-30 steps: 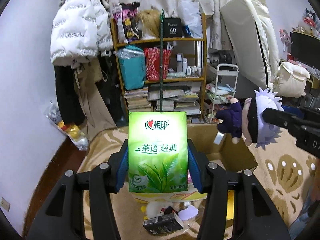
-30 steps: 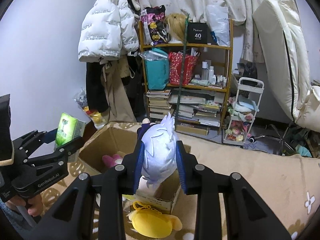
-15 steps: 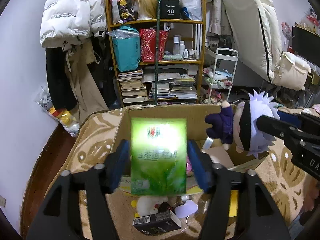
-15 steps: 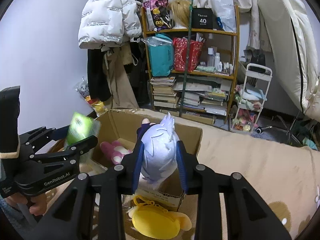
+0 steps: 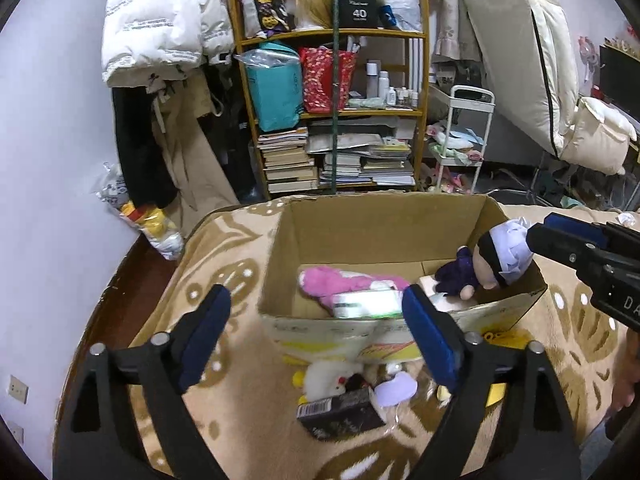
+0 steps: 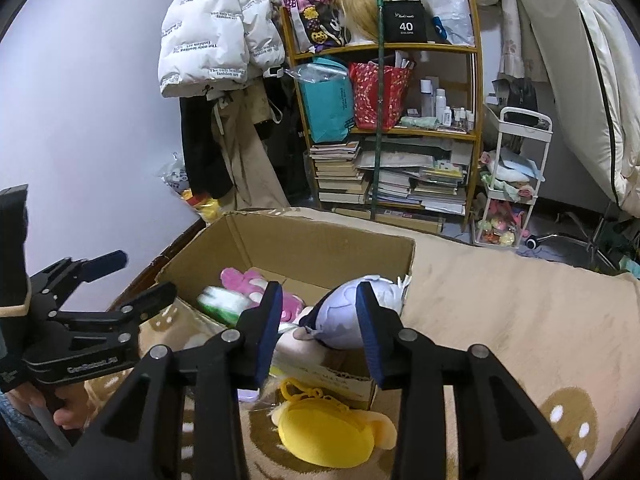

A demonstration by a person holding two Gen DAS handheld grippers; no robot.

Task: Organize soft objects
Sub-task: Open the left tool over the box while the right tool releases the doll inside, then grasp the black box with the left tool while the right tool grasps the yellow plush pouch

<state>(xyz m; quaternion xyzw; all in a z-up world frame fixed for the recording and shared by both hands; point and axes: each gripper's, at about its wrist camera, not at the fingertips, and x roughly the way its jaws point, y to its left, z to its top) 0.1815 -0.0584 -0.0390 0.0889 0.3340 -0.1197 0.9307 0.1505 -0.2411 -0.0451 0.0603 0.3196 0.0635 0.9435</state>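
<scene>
An open cardboard box [image 5: 360, 236] [image 6: 304, 248] sits on a beige patterned blanket. My left gripper [image 5: 316, 336] is open and empty just in front of the box. The green tissue pack [image 5: 366, 304] [image 6: 222, 304] lies blurred inside the box on a pink plush [image 5: 340, 280] [image 6: 248, 280]. My right gripper [image 6: 318, 326] holds a white-haired doll [image 6: 356, 316] [image 5: 492, 258] by the head over the box's right side.
A yellow plush [image 6: 328, 432], a white plush [image 5: 324, 376] and a black packet [image 5: 340, 414] lie on the blanket before the box. A cluttered wooden shelf [image 5: 340, 112], a white cart [image 5: 460, 140] and hanging coats stand behind.
My left gripper opened and the green tissue pack dropped into the box. Both grippers tilted down toward the box, and the right one lowered the doll into it.
</scene>
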